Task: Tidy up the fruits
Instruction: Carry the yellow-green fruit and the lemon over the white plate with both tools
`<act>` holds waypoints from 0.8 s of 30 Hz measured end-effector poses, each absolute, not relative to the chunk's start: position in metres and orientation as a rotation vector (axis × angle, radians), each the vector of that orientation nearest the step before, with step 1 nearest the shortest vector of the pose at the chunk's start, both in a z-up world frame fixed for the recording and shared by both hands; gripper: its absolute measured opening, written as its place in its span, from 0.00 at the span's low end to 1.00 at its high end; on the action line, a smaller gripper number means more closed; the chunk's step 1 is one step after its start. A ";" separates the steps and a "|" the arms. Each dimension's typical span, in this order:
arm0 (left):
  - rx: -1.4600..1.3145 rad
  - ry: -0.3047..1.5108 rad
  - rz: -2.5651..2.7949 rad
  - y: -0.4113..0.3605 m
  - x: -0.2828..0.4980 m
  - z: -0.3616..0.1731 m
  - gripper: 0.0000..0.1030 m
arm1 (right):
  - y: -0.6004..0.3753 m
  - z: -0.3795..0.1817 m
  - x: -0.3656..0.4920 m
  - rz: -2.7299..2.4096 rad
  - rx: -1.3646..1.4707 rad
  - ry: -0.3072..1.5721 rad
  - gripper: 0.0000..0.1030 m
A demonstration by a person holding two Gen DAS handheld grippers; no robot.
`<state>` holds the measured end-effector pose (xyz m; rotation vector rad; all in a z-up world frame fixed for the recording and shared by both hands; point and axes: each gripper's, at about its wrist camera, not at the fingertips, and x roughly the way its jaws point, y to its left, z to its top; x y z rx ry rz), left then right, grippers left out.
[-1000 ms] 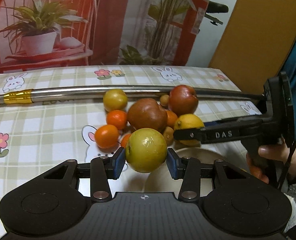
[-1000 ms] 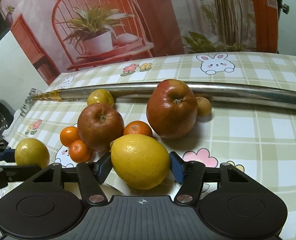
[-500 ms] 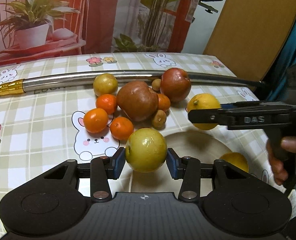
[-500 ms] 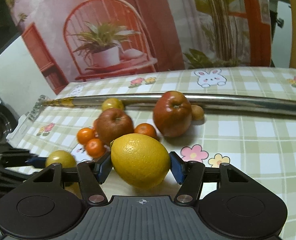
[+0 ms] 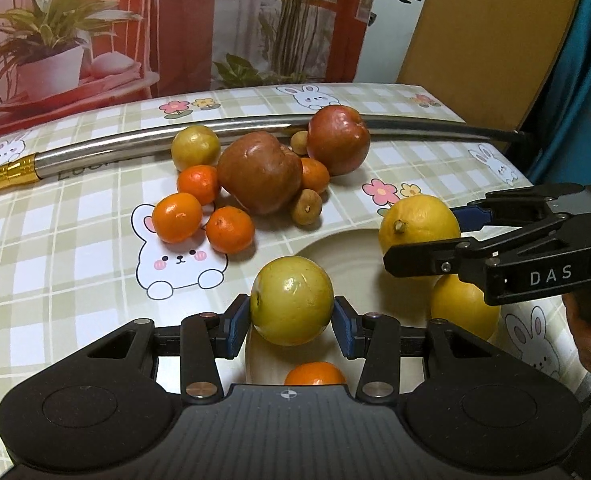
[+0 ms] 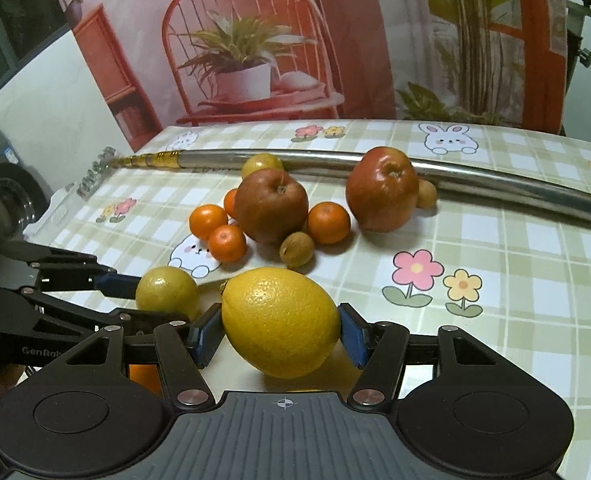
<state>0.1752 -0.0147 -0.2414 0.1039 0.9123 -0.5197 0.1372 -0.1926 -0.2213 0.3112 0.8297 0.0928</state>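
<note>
Left tool [image 5: 292,322]: blue pads closed against both sides of a yellow-green round fruit [image 5: 291,305], held above the near rim of a pale plate [image 5: 347,256]. Right tool [image 6: 280,339]: pads clamped on the two ends of a lemon [image 6: 280,321], also over the plate.

On the plate: a second yellow fruit [image 5: 464,313], partly covered by the right tool's arm, and an orange fruit [image 5: 314,374] with only its top showing above the left tool's body.

On the tabletop [image 5: 55,248] beyond the plate, a cluster: two red apples [image 5: 260,173] [image 5: 338,139], four mandarins [image 5: 177,218], two small brown fruits [image 5: 306,212] and another yellow-green fruit [image 5: 195,147] touching a long metal pole [image 5: 143,136].

Writing: "DAS" in white on the right tool's arm in the left wrist view; "GenRob…" on the left tool's arm in the right wrist view, cut off behind the right tool. Dark lettering on the pole is partly hidden by fruit and not legible.

A hand [image 5: 587,328] at the right edge grips the right tool's handle; mostly out of frame. The plate's near part is hidden under the tool bodies in both views.

Versus 1.0 s ago: the lemon was then just beside the apples in the cluster and is now over the plate. The held yellow-green fruit sits further over the plate, and the fruit lying on the plate has come into view.
</note>
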 end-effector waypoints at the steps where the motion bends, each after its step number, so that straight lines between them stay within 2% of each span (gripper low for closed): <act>1: 0.106 0.912 -0.519 -0.015 0.175 -0.241 0.45 | -0.192 -0.222 0.137 0.093 0.308 0.832 0.55; 24: 0.144 0.898 -0.498 -0.017 0.168 -0.241 0.46 | -0.187 -0.239 0.135 0.088 0.322 0.906 0.55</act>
